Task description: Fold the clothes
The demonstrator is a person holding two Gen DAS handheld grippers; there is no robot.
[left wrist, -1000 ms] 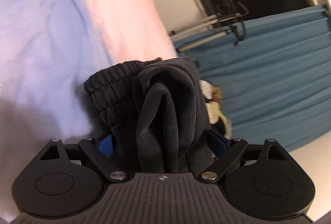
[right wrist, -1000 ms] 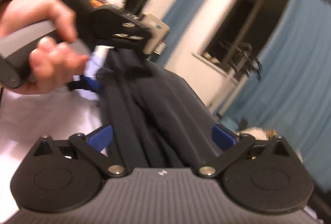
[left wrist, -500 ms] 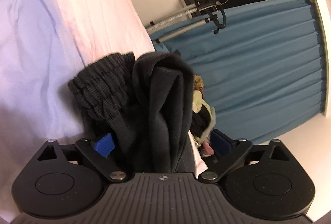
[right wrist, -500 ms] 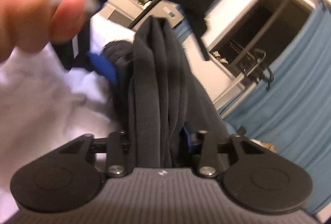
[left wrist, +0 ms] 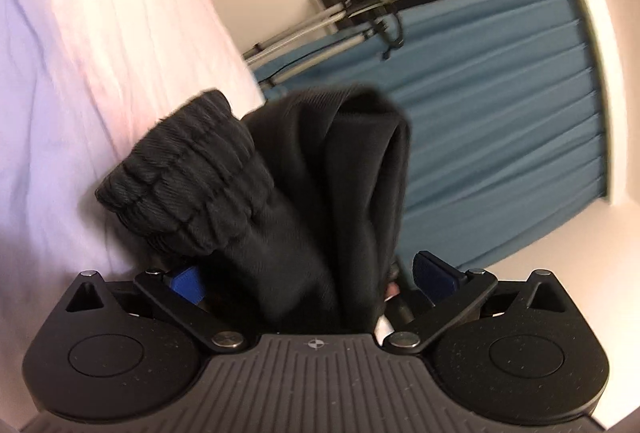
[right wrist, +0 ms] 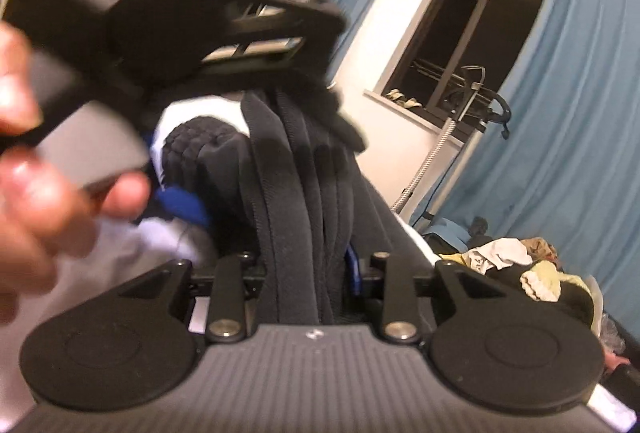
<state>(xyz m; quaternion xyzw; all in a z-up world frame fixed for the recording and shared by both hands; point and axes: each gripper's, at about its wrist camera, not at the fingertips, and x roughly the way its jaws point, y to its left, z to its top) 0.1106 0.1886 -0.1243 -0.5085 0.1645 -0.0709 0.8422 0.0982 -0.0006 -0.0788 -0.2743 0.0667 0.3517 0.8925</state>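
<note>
Black sweatpants (left wrist: 328,185), bunched into thick vertical folds, hanging between both grippers above a white bed sheet (left wrist: 80,81). Ribbed elastic cuff (left wrist: 188,177) sticking out to the left of the folds in the left wrist view.

Left gripper (left wrist: 312,273): fingers (left wrist: 434,271) spread wide and opening further, blue pads standing clear on either side of the cloth, bundle passing between them without being pinched.

Right gripper (right wrist: 310,265): fingers (right wrist: 352,265) drawn in narrow and closing, clenched on the gathered sweatpants, folds squeezed tight between them.

In the right wrist view, the person's hand (right wrist: 44,193) blurred at near left, wrapped round the grey handle of the left gripper (right wrist: 224,17), which sits just above the top of the cloth.

Far right: blue curtains (right wrist: 560,113), dark window (right wrist: 472,33), heap of mixed clothes (right wrist: 520,265).
</note>
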